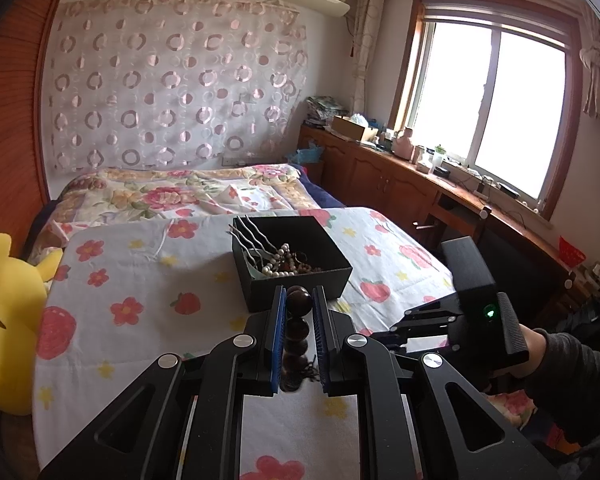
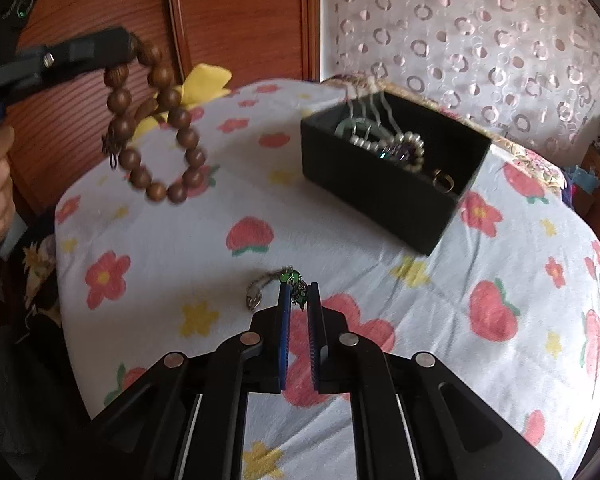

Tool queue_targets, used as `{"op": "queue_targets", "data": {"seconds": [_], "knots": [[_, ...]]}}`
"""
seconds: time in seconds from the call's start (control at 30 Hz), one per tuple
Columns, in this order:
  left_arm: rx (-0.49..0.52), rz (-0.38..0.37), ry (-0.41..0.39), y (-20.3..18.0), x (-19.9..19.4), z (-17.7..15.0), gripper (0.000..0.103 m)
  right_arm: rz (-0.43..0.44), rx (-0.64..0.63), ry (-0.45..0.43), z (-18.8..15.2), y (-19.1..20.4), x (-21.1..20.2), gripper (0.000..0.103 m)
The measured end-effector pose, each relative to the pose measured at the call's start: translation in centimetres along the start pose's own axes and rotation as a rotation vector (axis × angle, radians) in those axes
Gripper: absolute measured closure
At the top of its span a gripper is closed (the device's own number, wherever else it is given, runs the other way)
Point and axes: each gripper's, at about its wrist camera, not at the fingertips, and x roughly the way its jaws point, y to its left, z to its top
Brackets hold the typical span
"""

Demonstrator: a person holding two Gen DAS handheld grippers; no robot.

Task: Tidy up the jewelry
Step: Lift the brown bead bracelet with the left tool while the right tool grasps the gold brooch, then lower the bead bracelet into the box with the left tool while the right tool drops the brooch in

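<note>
Jewelry is mostly gathered already, I judge, with two pieces left to go in. Nearest, by the bed's (image 2: 172, 240) front edge, the right tool (image 2: 298, 292) is pinching a small chain with a green charm (image 2: 290, 280) at its tips, jaws nearly closed, the chain's other end trailing on the flowered sheet. Beyond it to the left, the left tool (image 1: 299, 300) is raised above the bed and clamped on a wooden bead bracelet (image 2: 156, 128), which is hanging free in a loop. Farthest, toward the bed's middle, the black box (image 2: 384, 188) is sitting open, holding pearls, hair pins and a ring. Both tools are pointing toward the box.
</note>
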Motion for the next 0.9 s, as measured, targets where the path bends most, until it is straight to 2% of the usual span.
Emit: {"op": "queue_targets", "data": {"seconds": [0.37,0.63,0.9], "knots": [[0.024,-0.001,-0.038,-0.4,0.5,3.5,0.091,-0.050,0.005,-0.126,3.0,-1.6,-4.3,0.096],[0.064,-0.026,-0.057,-1.0,3.2,6.9,0.091,-0.082,-0.028,-0.220,6.9,-3.4,-6.9,0.096],[0.060,-0.042,-0.038,-0.6,7.5,9.6,0.091,-0.112,-0.039,-0.222,10.2,-6.4,-4.9,0.096]]}}
